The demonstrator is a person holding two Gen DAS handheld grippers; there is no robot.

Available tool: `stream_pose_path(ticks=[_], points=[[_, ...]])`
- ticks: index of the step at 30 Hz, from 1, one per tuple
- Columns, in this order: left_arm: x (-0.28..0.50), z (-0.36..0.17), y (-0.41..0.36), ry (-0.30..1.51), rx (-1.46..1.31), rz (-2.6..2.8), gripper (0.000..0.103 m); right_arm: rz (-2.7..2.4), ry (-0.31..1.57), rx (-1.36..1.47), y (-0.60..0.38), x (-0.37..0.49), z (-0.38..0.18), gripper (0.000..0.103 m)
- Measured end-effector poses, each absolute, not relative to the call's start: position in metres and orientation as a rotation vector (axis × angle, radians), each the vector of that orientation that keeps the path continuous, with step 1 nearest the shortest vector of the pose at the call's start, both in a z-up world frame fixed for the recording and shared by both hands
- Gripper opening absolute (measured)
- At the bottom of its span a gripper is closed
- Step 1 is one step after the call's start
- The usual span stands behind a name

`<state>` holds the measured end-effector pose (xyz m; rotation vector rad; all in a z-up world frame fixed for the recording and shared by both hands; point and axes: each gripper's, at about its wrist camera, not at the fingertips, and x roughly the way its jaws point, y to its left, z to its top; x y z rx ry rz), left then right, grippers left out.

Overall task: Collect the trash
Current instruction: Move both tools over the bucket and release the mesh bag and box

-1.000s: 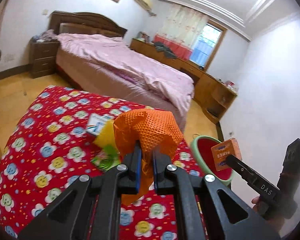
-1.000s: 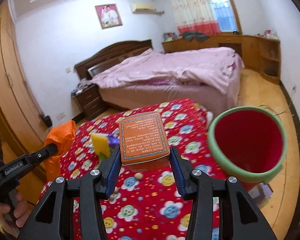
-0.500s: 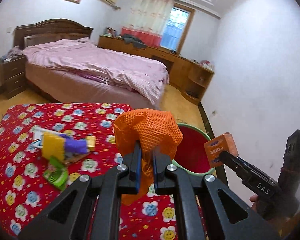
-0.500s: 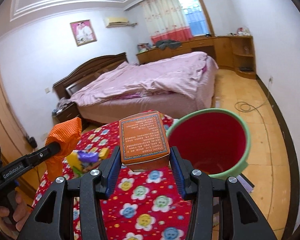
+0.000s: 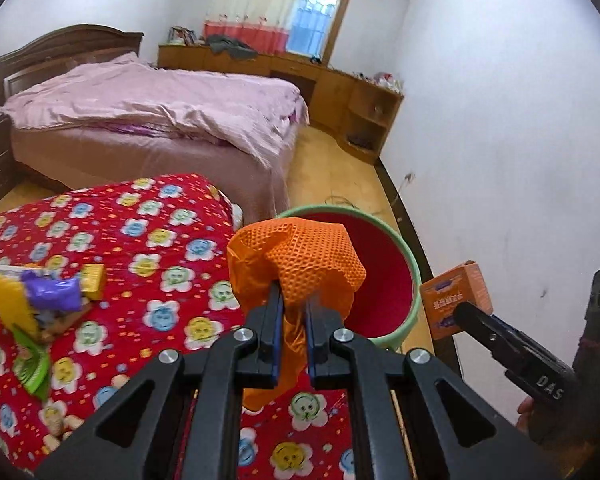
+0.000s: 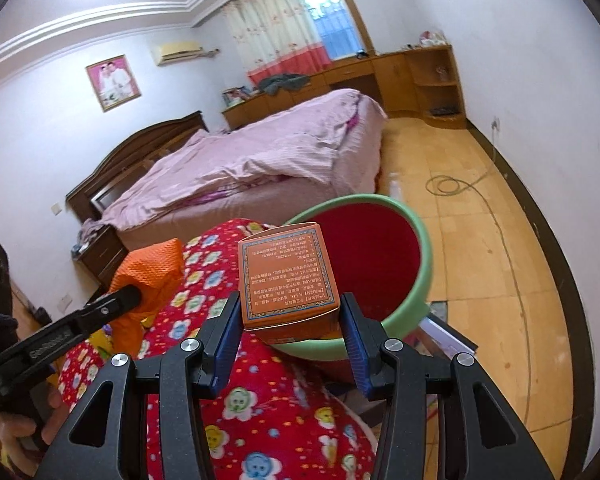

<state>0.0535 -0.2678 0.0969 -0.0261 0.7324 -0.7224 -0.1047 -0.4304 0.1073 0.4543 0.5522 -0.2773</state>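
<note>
Room: bedroom with one bed (image 5: 152,116) under pink bedding, one framed portrait (image 6: 113,82) and one air conditioner (image 6: 178,52) on the wall, one curtained window (image 5: 320,8), and a wooden cabinet run (image 5: 340,92) below it.
Surface: one red cloth printed with flowers (image 5: 148,248) covers the near surface; seen also from the right wrist (image 6: 260,400).
Bin: one green bucket with a red inside (image 5: 400,248) stands just past the cloth's edge, on the yellow floor; from the right wrist its rim (image 6: 424,264) shows behind the box.
Left gripper (image 5: 291,312): pressed together on one orange mesh wad (image 5: 300,264), which bulges above the fingertips and hangs below them, in front of the bucket mouth. From the right wrist the wad (image 6: 148,272) sits at the tip of that tool (image 6: 134,294).
Right gripper (image 6: 290,320): pinching one orange carton (image 6: 284,276) between its blue pads, held before the bucket. From the left wrist the carton (image 5: 456,292) sits right of the bucket.
Writing: "DAS" on the right tool's arm; lettering on the left tool's arm too blurred to read; the carton carries Chinese print, too small to read.
Left on the cloth: one pile of wrappers (image 5: 40,300), yellow, purple and green, well apart from the bucket.
</note>
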Motion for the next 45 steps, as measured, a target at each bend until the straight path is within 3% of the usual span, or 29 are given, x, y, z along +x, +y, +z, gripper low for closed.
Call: stream_pose_path(ticks=[19,28,41,45], points=[[0.104,0.028,-0.353,0.89,0.061,-0.782,0.008,-0.348,0.619,0.528,-0.488,-0.081,0.074,0.049],[0.114,0.019,-0.353,0.904,0.045,-0.746,0.038,-0.35,0.654,0.518,-0.496,-0.057,0.056,0.05],[0.103,0.036,-0.327,0.881,0.022,-0.69,0.039,-0.33,0.634,0.518,-0.491,-0.061,0.062,0.05],[0.095,0.044,-0.311,0.866,0.014,-0.667,0.039,-0.326,0.612,0.523,-0.483,-0.068,0.07,0.061]])
